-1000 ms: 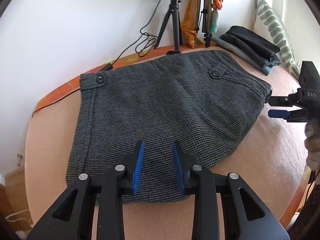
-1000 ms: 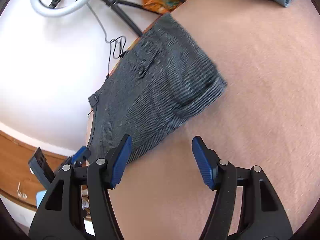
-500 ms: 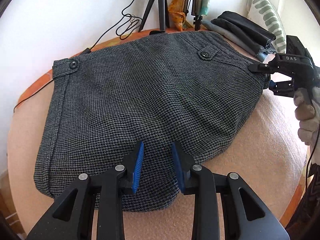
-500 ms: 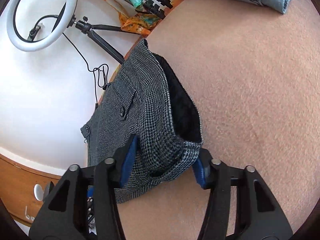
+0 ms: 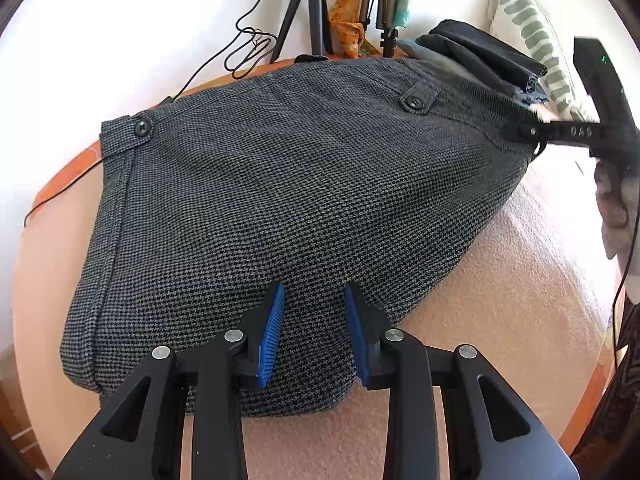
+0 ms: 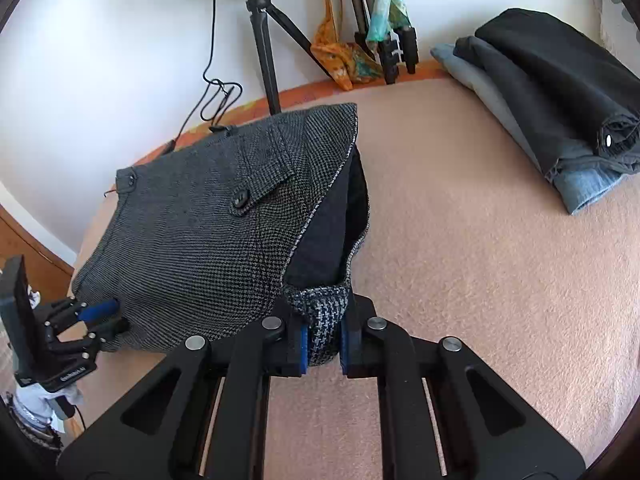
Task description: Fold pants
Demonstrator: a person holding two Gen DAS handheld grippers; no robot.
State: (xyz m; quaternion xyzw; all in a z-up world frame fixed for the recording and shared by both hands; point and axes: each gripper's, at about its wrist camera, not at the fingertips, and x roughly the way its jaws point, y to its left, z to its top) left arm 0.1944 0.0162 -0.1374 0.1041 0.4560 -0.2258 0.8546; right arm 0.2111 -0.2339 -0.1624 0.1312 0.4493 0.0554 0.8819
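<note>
Home bedroom: bed (image 6: 480, 280), pillow (image 5: 532, 32).

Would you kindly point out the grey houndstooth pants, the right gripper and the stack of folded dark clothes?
grey houndstooth pants (image 5: 280, 184): left wrist view, centre panel.
right gripper (image 6: 323, 346): right wrist view, between fingertips.
stack of folded dark clothes (image 6: 548, 80): right wrist view, top garment.

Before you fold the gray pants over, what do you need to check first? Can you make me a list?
1. Right gripper pinching the gray pants corner: ok, shut on the fabric.
2. Left gripper holding the pants: not ok, open, fabric between its jaws but not pinched.
3. Corner lifted off the bed: ok, dark lining shows underneath.
4. Landing spot free: ok, the folded clothes pile sits apart.
5. Cable near the far edge caught under the pants: cannot tell.
</note>
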